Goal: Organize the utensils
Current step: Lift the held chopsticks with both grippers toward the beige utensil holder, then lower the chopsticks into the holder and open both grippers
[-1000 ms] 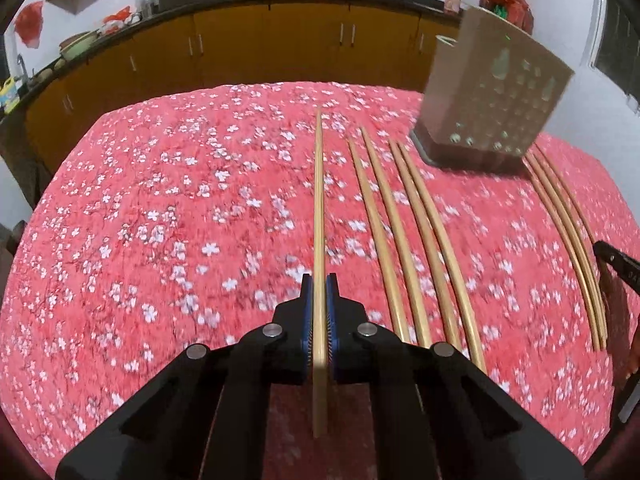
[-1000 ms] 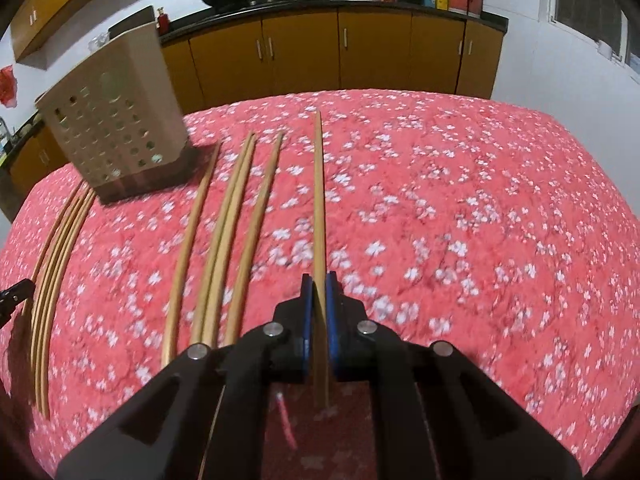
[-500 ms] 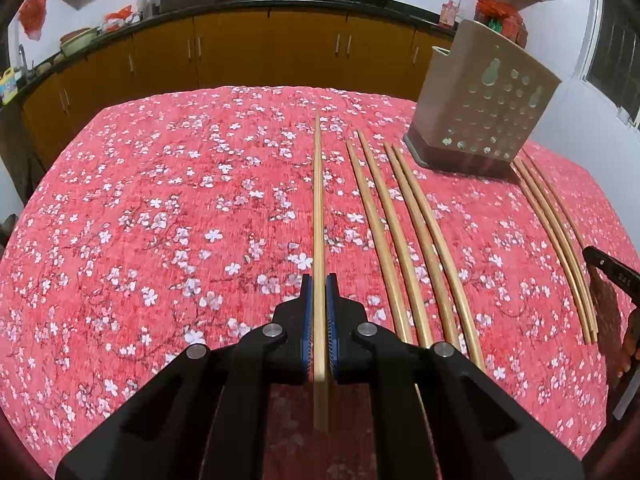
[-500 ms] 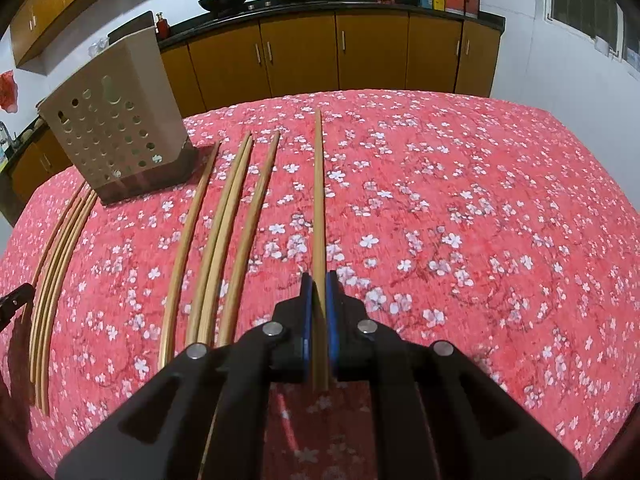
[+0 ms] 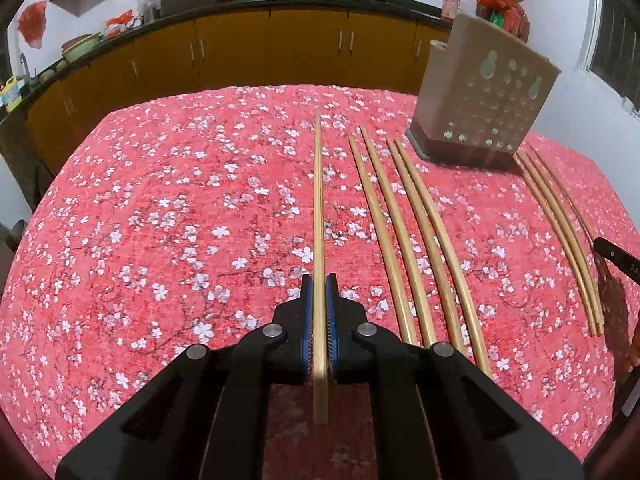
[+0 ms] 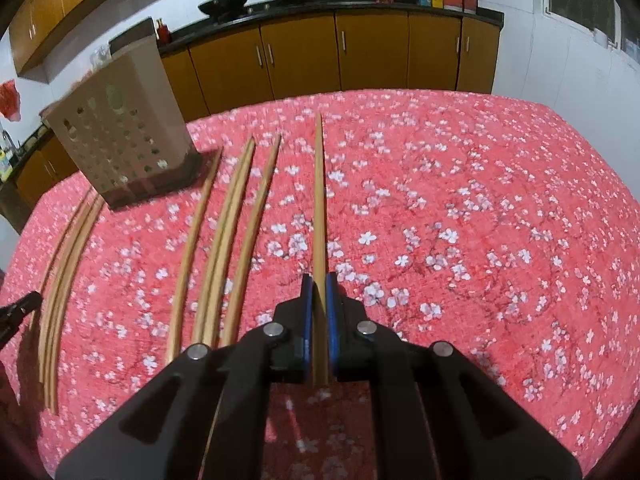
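Observation:
My left gripper [image 5: 319, 284] is shut on a wooden chopstick [image 5: 318, 200] that points straight ahead above the red flowered tablecloth [image 5: 160, 220]. My right gripper [image 6: 319, 282] is shut on another wooden chopstick [image 6: 319, 192], held the same way. A beige perforated utensil holder [image 5: 486, 96] stands at the far right in the left wrist view and at the far left in the right wrist view [image 6: 120, 128]. Several loose chopsticks [image 5: 408, 232] lie on the cloth in front of the holder, and they also show in the right wrist view [image 6: 224, 240].
A second bunch of chopsticks [image 5: 560, 232] lies right of the holder in the left wrist view, and it shows at the left edge of the right wrist view [image 6: 64, 272]. Brown cabinets [image 5: 280, 52] with woks and bottles run behind the table.
Both grippers have risen and tilted slightly with their chopsticks still clamped; the holder appears a little farther off in each view. The loose chopsticks have not moved.

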Available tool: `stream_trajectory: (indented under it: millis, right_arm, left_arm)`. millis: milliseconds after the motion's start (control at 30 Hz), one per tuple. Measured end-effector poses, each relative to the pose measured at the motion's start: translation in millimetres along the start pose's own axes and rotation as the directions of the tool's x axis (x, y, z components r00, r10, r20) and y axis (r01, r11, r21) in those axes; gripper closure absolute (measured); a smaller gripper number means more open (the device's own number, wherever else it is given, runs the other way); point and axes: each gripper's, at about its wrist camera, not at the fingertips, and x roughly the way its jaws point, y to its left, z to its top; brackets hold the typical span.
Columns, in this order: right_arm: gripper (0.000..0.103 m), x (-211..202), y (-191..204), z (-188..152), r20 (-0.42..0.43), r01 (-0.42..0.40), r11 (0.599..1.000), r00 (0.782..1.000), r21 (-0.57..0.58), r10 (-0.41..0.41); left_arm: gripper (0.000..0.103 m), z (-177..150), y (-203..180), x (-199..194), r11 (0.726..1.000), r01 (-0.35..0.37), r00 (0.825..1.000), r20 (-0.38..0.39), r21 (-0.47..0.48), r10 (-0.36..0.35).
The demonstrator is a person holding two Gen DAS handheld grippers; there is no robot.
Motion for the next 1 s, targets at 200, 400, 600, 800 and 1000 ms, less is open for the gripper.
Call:
stream_trajectory:
  millis: [200,400,600,800,1000]
  right_arm:
    - [0.095,-29.7,-4.7,7.4,0.07,-0.019,1.0,0.997,0.005,0.019]
    - [0.095,-60.1,-6.1,19.9,0.157,-0.039,0.999,0.987,0.014,0.036]
    - [0.095,-86.0,-5.3,34.4,0.251,-0.047,0.999,0.967,0.017,0.041]
    - [0.095,-110.2,-4.3,53.2,0.348,-0.051,0.999,0.937,0.015,0.043]
    - [0.095,-123.2,-2.1,70.4,0.394,-0.049,0.999,0.918,0.002,0.044]
  left_arm:
    - [0.096,10.0,7.4,-28.0,1.0,0.001,0.997,0.071,-0.013,0.0]
    - [0.096,23.2,11.7,-59.3,0.999,0.009,0.987,0.161,-0.031,-0.004]
    - [0.096,39.1,12.0,-89.4,0.998,0.025,0.965,0.261,-0.054,-0.01]
    - [0.096,59.5,8.5,-117.4,0.997,0.036,0.931,0.364,-0.068,-0.009]
    - [0.096,73.2,9.6,-128.6,0.997,0.016,0.913,0.409,-0.069,0.014]
